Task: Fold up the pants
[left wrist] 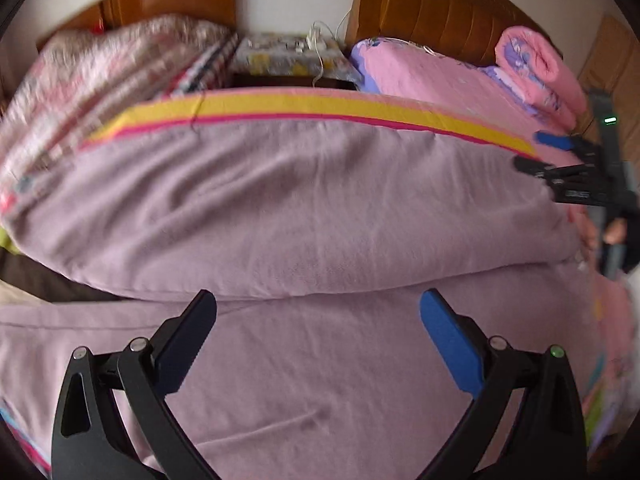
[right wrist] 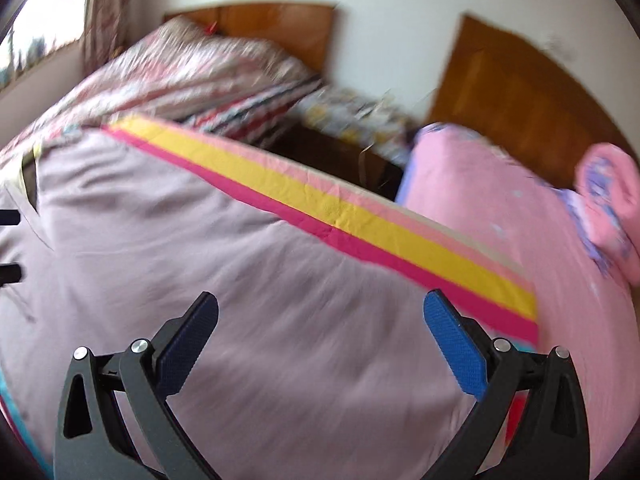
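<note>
Both hand-held grippers, left (left wrist: pixel 318 308) and right (right wrist: pixel 320 310), hover spread wide over the pants (left wrist: pixel 300 208) on the bed (left wrist: pixel 440 76).

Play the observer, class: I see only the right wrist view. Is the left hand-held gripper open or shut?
Observer: The left hand-held gripper is open and holds nothing, over the mauve fabric pants.
Operator: Any fold there?
Observer: Yes, a folded edge crosses just beyond its fingertips.
Operator: And farther back?
Observer: A white cable lies on the patterned bedside table; your view blurs it.
</note>
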